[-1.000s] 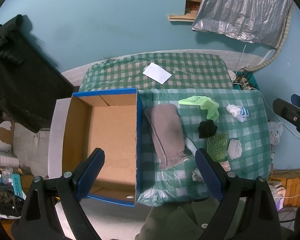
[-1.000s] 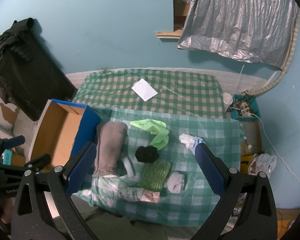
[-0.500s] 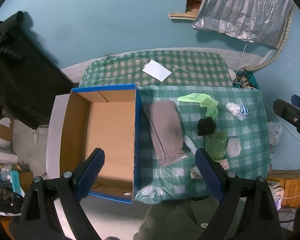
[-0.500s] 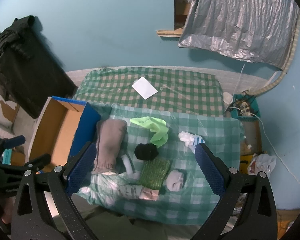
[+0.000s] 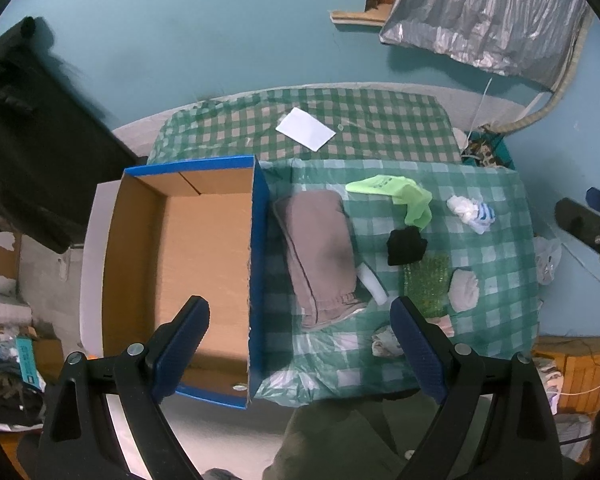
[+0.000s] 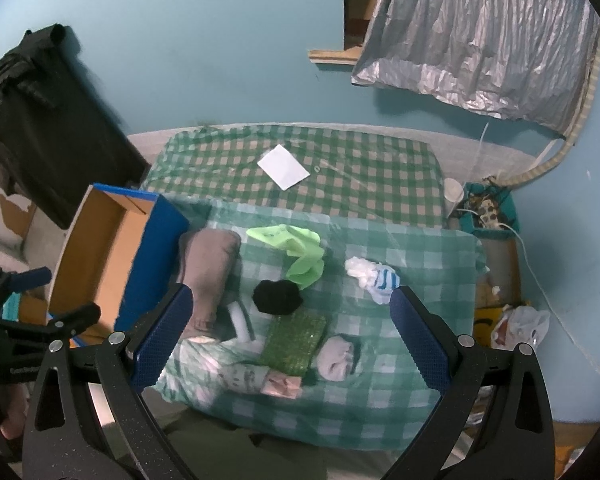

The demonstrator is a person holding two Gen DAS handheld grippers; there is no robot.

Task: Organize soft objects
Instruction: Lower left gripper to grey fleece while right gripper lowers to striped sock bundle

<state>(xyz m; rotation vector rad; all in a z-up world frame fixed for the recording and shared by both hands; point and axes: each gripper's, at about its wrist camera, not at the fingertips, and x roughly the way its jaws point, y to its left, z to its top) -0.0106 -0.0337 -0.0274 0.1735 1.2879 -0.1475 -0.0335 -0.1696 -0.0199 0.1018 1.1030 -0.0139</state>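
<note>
Soft items lie on a green checked table [image 5: 500, 280]: a folded brown cloth [image 5: 320, 248] [image 6: 210, 268], a lime green sock [image 5: 404, 196] [image 6: 296, 252], a black sock ball [image 5: 406, 246] [image 6: 278, 296], a white and blue sock [image 5: 470, 208] [image 6: 374, 276], a green sponge-like pad [image 5: 428, 280] [image 6: 296, 344] and a grey sock ball [image 5: 464, 290] [image 6: 338, 358]. An open blue cardboard box [image 5: 188, 264] [image 6: 100, 256] stands empty at the left. My left gripper [image 5: 300, 348] is open high above the box's right wall. My right gripper [image 6: 286, 340] is open high above the socks.
A white paper sheet [image 5: 306, 129] lies on the far checked table. A dark garment [image 5: 28, 128] hangs at the left. A silver foil sheet [image 5: 484, 12] hangs on the blue wall. A teal bin with cables [image 6: 488, 212] and a plastic bag [image 6: 520, 326] sit at the right.
Both views have drifted slightly; the table and box sit a little lower and nearer in frame. Nothing on the table has moved. Both grippers stay open.
</note>
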